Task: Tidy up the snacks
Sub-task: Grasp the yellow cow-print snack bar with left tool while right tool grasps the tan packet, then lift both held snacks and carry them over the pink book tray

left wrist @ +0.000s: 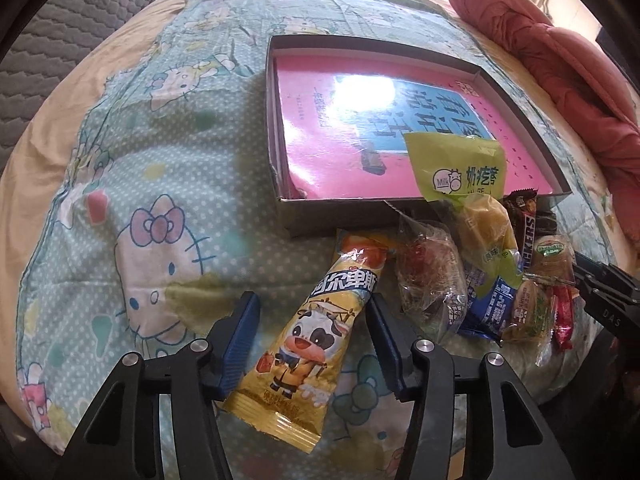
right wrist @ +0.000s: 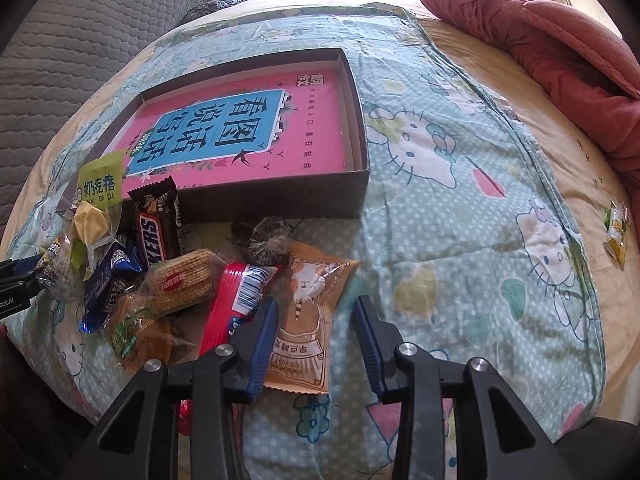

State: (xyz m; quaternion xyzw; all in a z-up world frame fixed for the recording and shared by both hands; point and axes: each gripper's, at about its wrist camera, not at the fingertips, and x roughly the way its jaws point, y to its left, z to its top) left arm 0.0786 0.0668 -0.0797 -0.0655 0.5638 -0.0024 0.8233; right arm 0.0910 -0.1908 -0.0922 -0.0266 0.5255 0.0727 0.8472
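Left tongs [left wrist: 312, 308] spread wide, straddling the yellow cow-print packet [left wrist: 304, 352]; packet lies flat on the Hello Kitty bedspread [left wrist: 132, 208], its top end just short of the box's near wall; blue pads either side of it, left pad clear of the wrapper, right pad very near or touching, cannot tell which; nothing gripped yet.

Judged step: pick-up of first snacks, both hands lined up on one packet each; next move for the left calls for closing on the packet's mid-body, then lifting over the near wall into the shallow cardboard box [left wrist: 280, 160]; the box holds a pink book [left wrist: 340, 120].

Snack pile [left wrist: 480, 264] sits on the bedspread in front of the box's near wall, with the green milk-candy bag [left wrist: 460, 164] leaning over that wall.

Right tongs [right wrist: 316, 328] also wide, over the tan cat-print packet [right wrist: 308, 316] at the pile's right edge; left pad at the packet's edge, right pad apart from it; not clamped; close gently, wrapper looks soft and crinkly; Snickers bar [right wrist: 156, 228] leans at the box's near wall.

One stray small packet [right wrist: 616, 232] lies far right on the bed, well apart from the pile.
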